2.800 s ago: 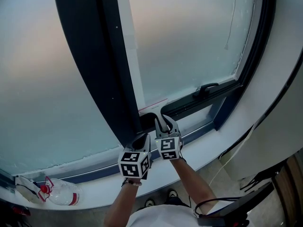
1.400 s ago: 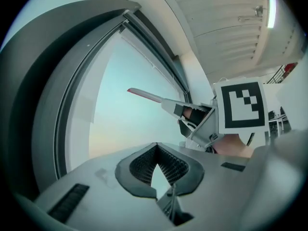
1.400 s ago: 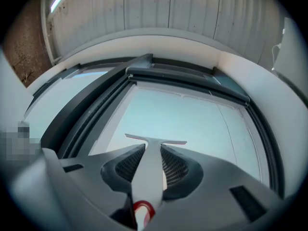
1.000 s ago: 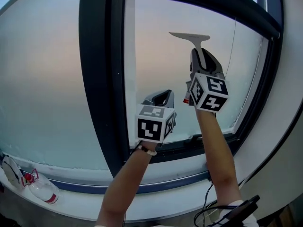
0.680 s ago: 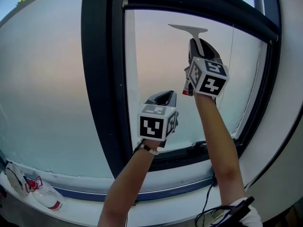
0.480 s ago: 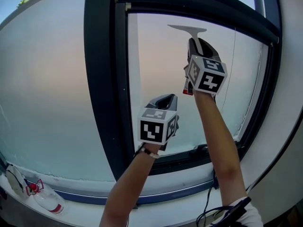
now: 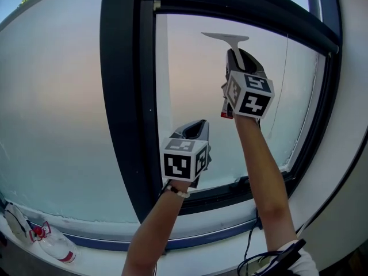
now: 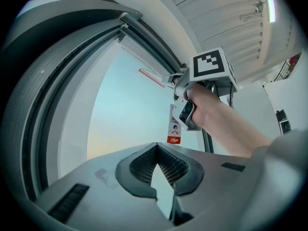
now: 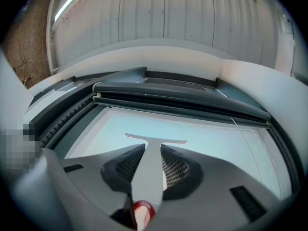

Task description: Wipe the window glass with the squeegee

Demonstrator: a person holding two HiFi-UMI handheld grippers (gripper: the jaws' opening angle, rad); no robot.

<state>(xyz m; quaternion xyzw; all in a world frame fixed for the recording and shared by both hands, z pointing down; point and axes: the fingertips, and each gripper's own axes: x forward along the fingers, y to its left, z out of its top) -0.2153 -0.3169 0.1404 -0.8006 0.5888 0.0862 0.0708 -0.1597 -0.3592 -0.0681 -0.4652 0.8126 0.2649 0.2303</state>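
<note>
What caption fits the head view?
Right gripper holds the squeegee near the glass top; left gripper, empty, sits lower.

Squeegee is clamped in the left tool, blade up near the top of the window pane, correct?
No. The squeegee is clamped in the right tool, not the left tool, which holds nothing; the right gripper view shows its handle between the jaws. The blade is up near the top of the pane, as you said.

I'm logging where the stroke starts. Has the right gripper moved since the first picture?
Yes. The right gripper rose from beside the window's bottom frame to just under the top frame, shut on the squeegee.
</note>
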